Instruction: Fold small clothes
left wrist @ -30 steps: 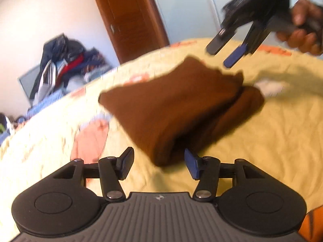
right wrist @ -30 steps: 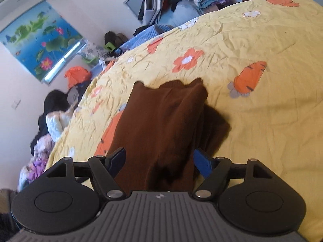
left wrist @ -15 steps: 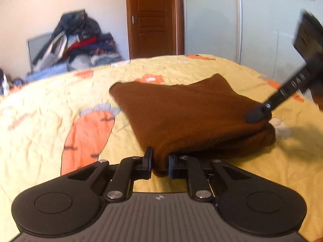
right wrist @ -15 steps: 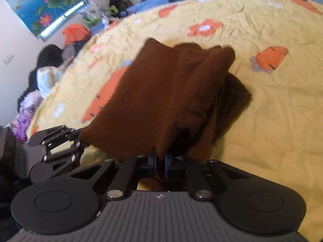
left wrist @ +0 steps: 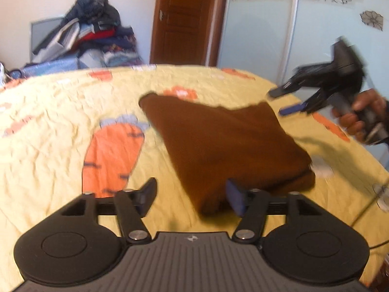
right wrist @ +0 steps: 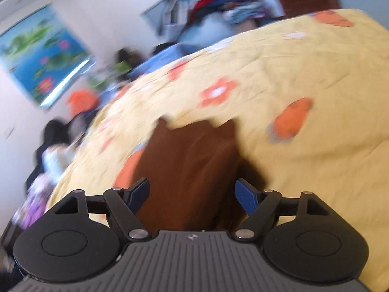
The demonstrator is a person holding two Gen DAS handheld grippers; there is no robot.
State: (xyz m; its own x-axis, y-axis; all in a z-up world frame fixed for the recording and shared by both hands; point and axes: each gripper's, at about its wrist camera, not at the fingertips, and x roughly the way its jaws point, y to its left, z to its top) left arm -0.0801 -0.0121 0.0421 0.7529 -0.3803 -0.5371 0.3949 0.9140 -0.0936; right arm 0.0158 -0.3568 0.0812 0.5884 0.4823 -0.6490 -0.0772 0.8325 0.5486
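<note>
A folded brown garment (left wrist: 226, 143) lies flat on the yellow bedspread (left wrist: 60, 126). My left gripper (left wrist: 192, 197) hovers at its near corner, jaws opening, pads off the cloth. The same brown garment (right wrist: 189, 170) fills the middle of the right wrist view, blurred. There my right gripper (right wrist: 192, 194) is above its near edge, jaws opening, nothing pinched between them. In the left wrist view the right gripper (left wrist: 291, 99) is seen in a hand at the far right, lifted clear of the cloth.
The bedspread carries orange carrot (left wrist: 111, 153) and flower prints. A heap of clothes (left wrist: 90, 39) is piled beyond the bed by a brown door (left wrist: 187, 19). More clothes (right wrist: 56, 155) lie past the bed's left edge under a lotus picture (right wrist: 41, 56).
Half a second ago both grippers were pinched shut on the garment's edges. Both have since let go and spread their jaws, and the right gripper has pulled up and away from the cloth.
</note>
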